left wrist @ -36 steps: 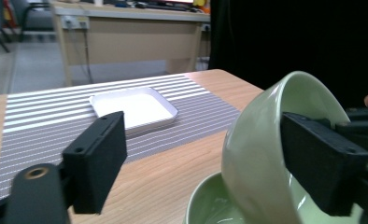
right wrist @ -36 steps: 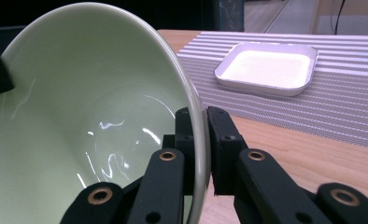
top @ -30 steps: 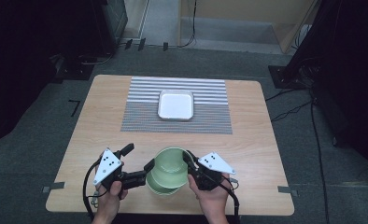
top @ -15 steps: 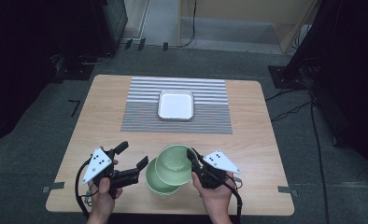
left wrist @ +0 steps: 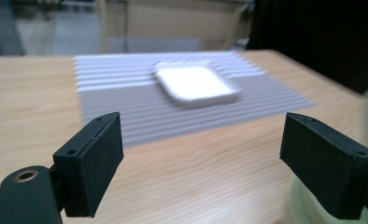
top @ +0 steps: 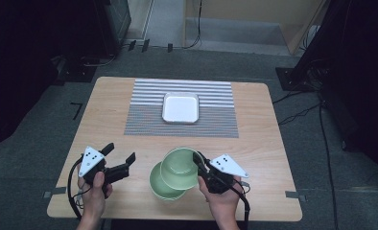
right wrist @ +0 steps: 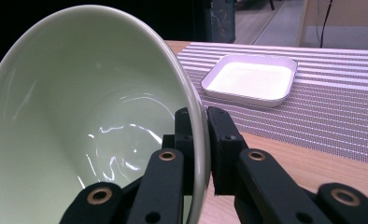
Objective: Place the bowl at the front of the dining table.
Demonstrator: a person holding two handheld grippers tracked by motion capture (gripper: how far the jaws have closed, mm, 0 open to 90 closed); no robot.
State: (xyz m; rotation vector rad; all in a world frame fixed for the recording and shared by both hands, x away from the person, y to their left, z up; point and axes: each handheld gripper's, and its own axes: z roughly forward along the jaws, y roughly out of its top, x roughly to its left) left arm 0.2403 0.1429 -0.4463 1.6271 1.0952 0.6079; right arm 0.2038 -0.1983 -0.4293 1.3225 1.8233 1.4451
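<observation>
Since the earlier frames, the left gripper [top: 120,161] has drawn away from the bowls toward the bench's left edge, and the upper bowl [top: 179,166] has lifted and tipped off the lower bowl [top: 164,184].

On the bench [top: 264,143], a striped mat [top: 144,112] lies across the far half with a white tray [top: 181,108] on it, well apart from the bowls at the near edge. The two green bowls overlap in the high view: the lower one sits on the wood, while the upper one is tilted and held above it. The right gripper [right wrist: 205,140] has its jaws clamped on the upper bowl's rim [right wrist: 198,126], one jaw inside the wall and one outside. The left gripper's jaws stand wide open with nothing between them; in its own view the lower bowl [left wrist: 308,205] is a blurred pale shape at the right jaw.

To do the step well, I judge the right hand should keep its pinch firm and level the bowl as it carries it, since a glazed rim can slip or swing between two narrow pads. It should lift fully clear of the lower bowl before moving sideways, so the two do not knock. The free left gripper could steady the lower bowl if it starts to slide.

No brand, label or readable writing appears on the bowls, tray, mat or grippers.
</observation>
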